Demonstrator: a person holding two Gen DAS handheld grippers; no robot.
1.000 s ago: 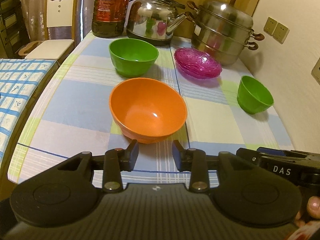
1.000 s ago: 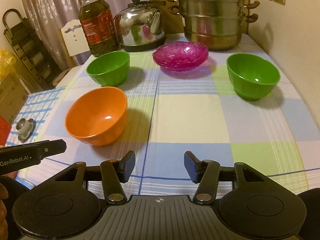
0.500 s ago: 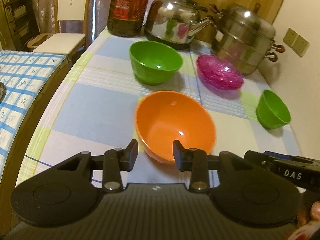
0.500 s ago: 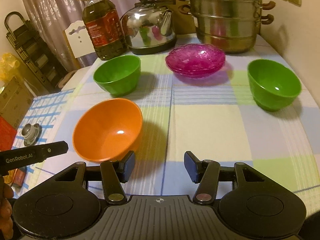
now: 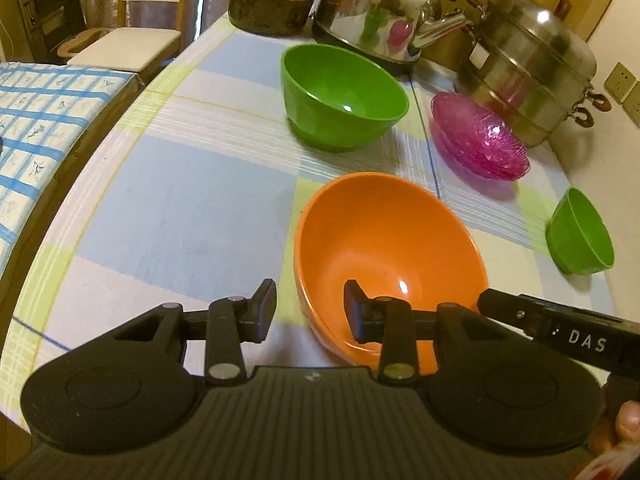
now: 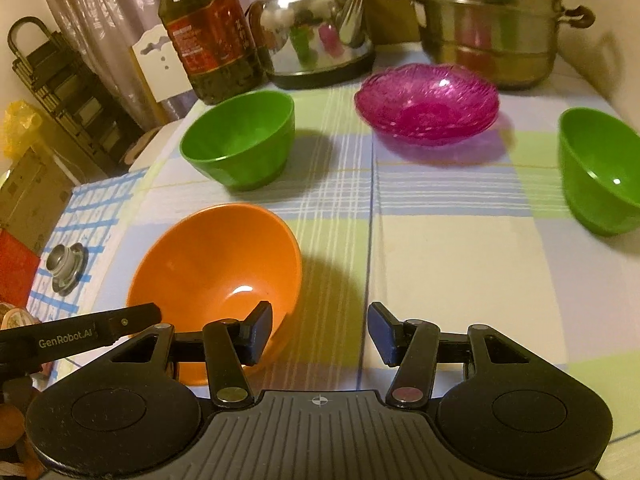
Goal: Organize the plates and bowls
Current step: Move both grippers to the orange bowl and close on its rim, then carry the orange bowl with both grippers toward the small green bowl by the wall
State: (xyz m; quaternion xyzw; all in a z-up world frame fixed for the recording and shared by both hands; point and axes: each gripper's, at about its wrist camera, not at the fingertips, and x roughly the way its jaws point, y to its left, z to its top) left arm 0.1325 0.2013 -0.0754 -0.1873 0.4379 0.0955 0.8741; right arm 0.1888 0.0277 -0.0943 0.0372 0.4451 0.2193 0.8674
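Observation:
An orange bowl [image 5: 384, 240] sits upright on the checked tablecloth, nearest to me. My left gripper [image 5: 310, 312] straddles its near left rim, one finger outside and one inside; the jaws are closing, with a gap still showing at the pads. My right gripper [image 6: 320, 330] stands open at the orange bowl's [image 6: 216, 264] right side, its left finger over the rim and its right finger over bare cloth. Farther back are a green bowl [image 5: 340, 92], a stack of pink glass plates [image 5: 480, 140] and a second green bowl [image 5: 580, 236] on the right.
Along the back of the table stand an oil bottle [image 6: 208, 40], a steel kettle [image 6: 316, 28] and a tiered steel steamer pot [image 6: 488, 20]. The wall runs along the right. The table's left edge drops to a lower blue-checked surface [image 5: 36, 128] and a chair [image 5: 128, 44].
Both grippers have come forward and down toward the orange bowl. It lay ahead of the left fingertips; now its rim is between them. The right gripper's left finger now overlaps the bowl.

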